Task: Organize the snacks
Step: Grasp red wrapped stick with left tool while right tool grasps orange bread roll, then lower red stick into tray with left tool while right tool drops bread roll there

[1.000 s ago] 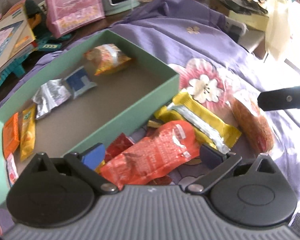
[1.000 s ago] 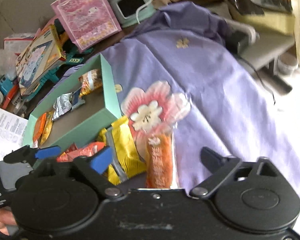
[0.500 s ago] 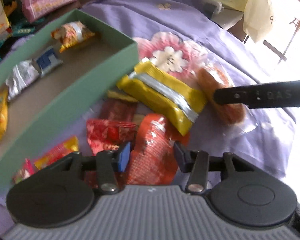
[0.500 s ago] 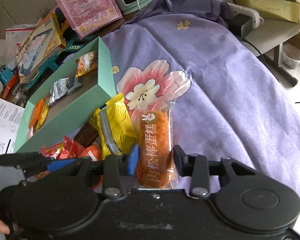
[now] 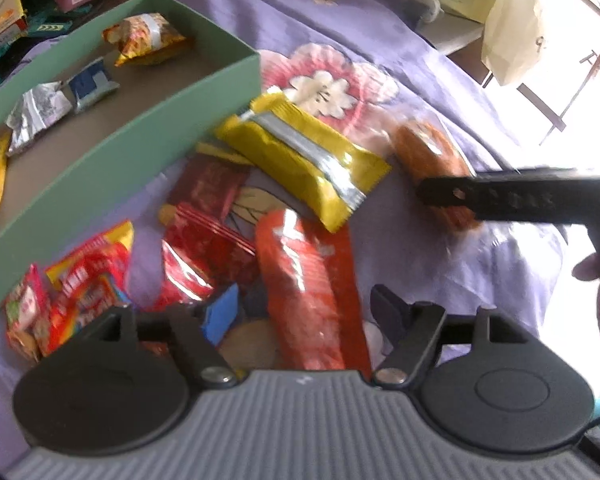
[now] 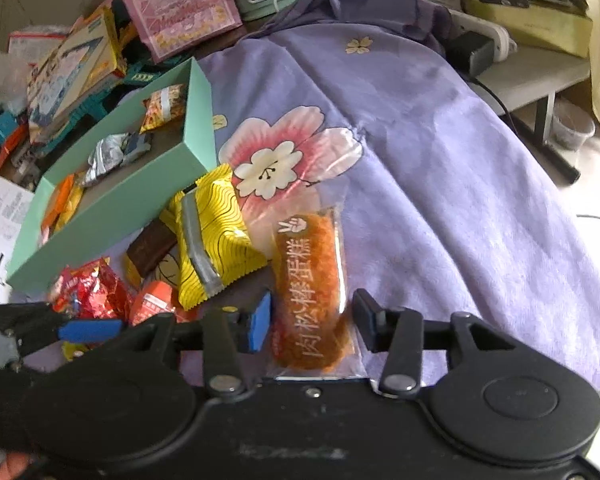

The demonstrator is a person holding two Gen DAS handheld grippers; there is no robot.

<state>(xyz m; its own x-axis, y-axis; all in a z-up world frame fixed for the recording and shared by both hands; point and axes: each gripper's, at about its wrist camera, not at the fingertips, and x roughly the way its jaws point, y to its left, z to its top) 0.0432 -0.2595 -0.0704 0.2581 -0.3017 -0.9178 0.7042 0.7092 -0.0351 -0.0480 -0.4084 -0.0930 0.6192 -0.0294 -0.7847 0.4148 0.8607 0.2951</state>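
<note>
Orange cake (image 6: 309, 280) print legible only from right wrist.

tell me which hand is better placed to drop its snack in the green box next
Left, probably. Its tongs straddle the red pack right beside the green box, while the right tongs and their orange cake sit farther off, beyond the yellow pack.

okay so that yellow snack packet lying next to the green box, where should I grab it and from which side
Judging by its pose, take the yellow packet across its narrow width near the middle, coming straight down from above. It lies flat on the purple cloth with its silver seam up, so its two long edges are exposed. One end sits close to the green box and the orange cake bar flanks it, so a sideways approach looks crowded.
</note>
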